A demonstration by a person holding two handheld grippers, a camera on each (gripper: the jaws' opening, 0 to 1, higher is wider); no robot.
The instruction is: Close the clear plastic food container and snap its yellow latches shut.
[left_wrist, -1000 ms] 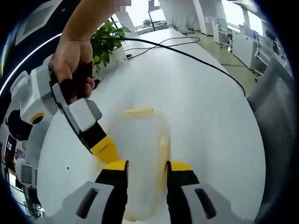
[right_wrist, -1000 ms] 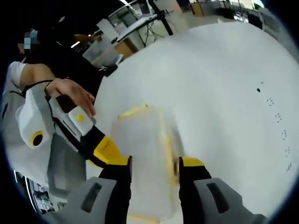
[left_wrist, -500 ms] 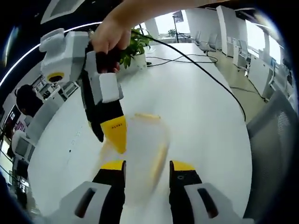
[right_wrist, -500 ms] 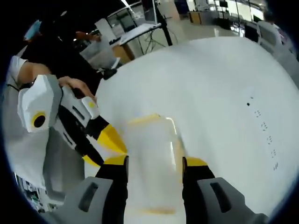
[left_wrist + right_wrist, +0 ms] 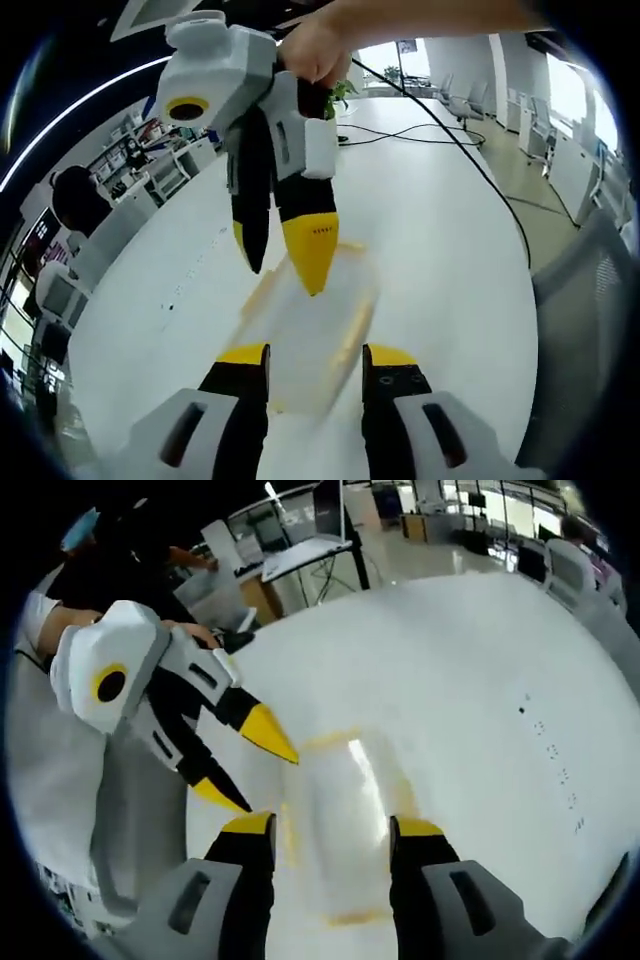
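Item 1: clear rectangular plastic food container with yellow latches [image 5: 310, 335] [image 5: 345, 830]. We find it lying flat on the white table [image 5: 440, 250] [image 5: 480, 680], lid on top. In the left gripper view it sits just ahead of that view's own jaws; in the right gripper view it sits between and just beyond that view's own jaws. Yellow latch strips run along its long sides and short ends; we cannot tell whether they are snapped down.

Item 2: left gripper [image 5: 315, 358] [image 5: 258, 770], grey body with black jaws tipped yellow. We record its jaws as standing apart with nothing between them. In the right gripper view it enters from the left, its yellow tips splayed and pointing at the container's near corner, not touching it as far as we can see.

Item 3: right gripper [image 5: 330, 828] [image 5: 285, 265], same build. We record its jaws apart, straddling the container's width without clamping it. In the left gripper view it comes down from above, held by a person's hand [image 5: 315, 50], its yellow tip over the container's far end; we cannot tell whether it touches.

Item 4: black cable [image 5: 470, 165] trailing across the table.

Item 5: green potted plant [image 5: 340, 92] behind the hand.

Item 6: grey office chair [image 5: 590, 290] at the table's edge.
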